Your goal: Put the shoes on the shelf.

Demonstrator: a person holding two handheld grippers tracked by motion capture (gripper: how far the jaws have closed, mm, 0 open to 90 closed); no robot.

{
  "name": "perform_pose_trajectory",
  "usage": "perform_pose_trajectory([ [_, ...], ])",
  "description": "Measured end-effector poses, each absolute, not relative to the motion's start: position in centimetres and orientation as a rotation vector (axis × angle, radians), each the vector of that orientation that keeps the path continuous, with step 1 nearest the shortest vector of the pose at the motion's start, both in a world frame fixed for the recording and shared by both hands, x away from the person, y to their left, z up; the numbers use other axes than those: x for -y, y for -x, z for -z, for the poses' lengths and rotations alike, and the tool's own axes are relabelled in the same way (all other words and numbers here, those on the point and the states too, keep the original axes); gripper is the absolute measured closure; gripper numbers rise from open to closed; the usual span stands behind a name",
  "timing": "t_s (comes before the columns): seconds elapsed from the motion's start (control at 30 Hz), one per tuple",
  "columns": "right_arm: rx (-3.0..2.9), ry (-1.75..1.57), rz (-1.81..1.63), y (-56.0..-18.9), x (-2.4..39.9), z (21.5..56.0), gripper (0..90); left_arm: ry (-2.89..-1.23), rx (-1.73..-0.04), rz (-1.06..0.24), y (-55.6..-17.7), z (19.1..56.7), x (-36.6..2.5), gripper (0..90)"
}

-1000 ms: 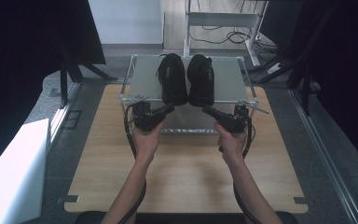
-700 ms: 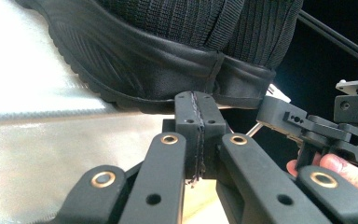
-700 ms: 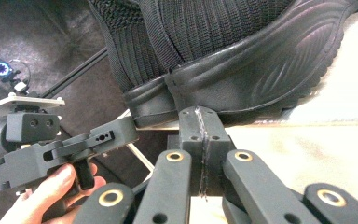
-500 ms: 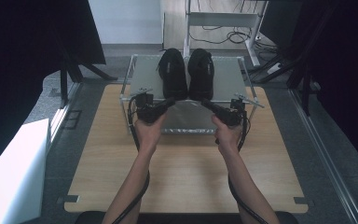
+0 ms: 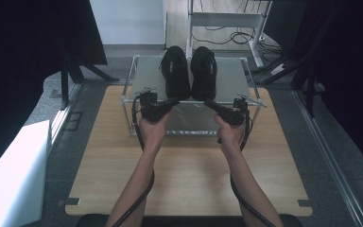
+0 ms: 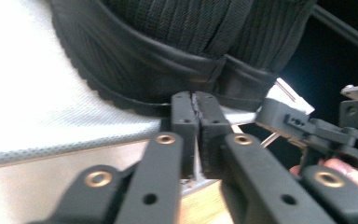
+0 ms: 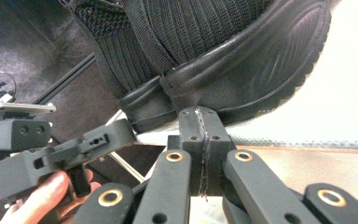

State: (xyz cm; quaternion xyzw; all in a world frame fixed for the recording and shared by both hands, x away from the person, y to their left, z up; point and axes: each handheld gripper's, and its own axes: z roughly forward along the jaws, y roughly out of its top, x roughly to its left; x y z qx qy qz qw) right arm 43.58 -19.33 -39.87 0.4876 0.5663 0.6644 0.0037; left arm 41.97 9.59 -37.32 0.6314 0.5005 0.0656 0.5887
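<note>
Two black knit shoes, the left shoe [image 5: 175, 71] and the right shoe [image 5: 204, 71], stand side by side on a metal-framed rack [image 5: 144, 78], heels toward me. My left gripper [image 5: 174, 101] points at the left shoe's heel [image 6: 158, 60] from just in front of the rack edge. Its jaws have just been opening, but the pads still look pressed together with nothing between them [image 6: 195, 100]. My right gripper [image 5: 209, 102] is shut and empty, its tips [image 7: 200, 116] just short of the right shoe's heel [image 7: 242, 70]. Each gripper view also shows the other gripper beside it.
The rack stands at the back of a wooden table [image 5: 189, 175]. A white box [image 5: 9, 179] sits on the floor at the left. A metal stand with cables [image 5: 227, 23] lies behind the rack. Dark screens flank both sides.
Both hands have edged forward, bringing the gripper tips closer to the shoe heels at the rack's front edge.
</note>
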Motion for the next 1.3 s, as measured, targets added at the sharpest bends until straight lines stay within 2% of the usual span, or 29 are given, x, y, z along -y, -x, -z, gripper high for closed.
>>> perform_pose_trajectory([
  [0.07, -1.787, -1.526, -2.103, -43.5, 19.5, 40.0, 83.2, -1.472, -1.153, -0.148, -41.6, 37.4, -9.6, 77.5],
  [0.37, -1.868, -1.457, -2.058, -42.1, 19.8, 40.4, 58.4, -1.545, -1.137, -0.170, -40.0, 39.0, -9.6, 51.0],
  [0.6, -1.910, -1.388, -1.962, -41.2, 20.8, 40.9, 45.1, -1.567, -1.135, -0.244, -39.1, 39.6, -10.2, 27.9],
  [0.7, -1.918, -1.386, -1.922, -40.7, 21.2, 41.1, 39.0, -1.601, -1.132, -0.269, -38.4, 39.7, -10.3, 22.3],
  [0.9, -1.948, -1.324, -1.865, -39.5, 21.9, 41.1, 30.4, -1.661, -1.114, -0.337, -36.8, 39.5, -10.5, 15.0],
  [1.3, -2.054, -1.227, -1.804, -37.3, 22.9, 40.5, 18.0, -1.704, -1.113, -0.455, -33.7, 39.3, -12.2, 7.7],
])
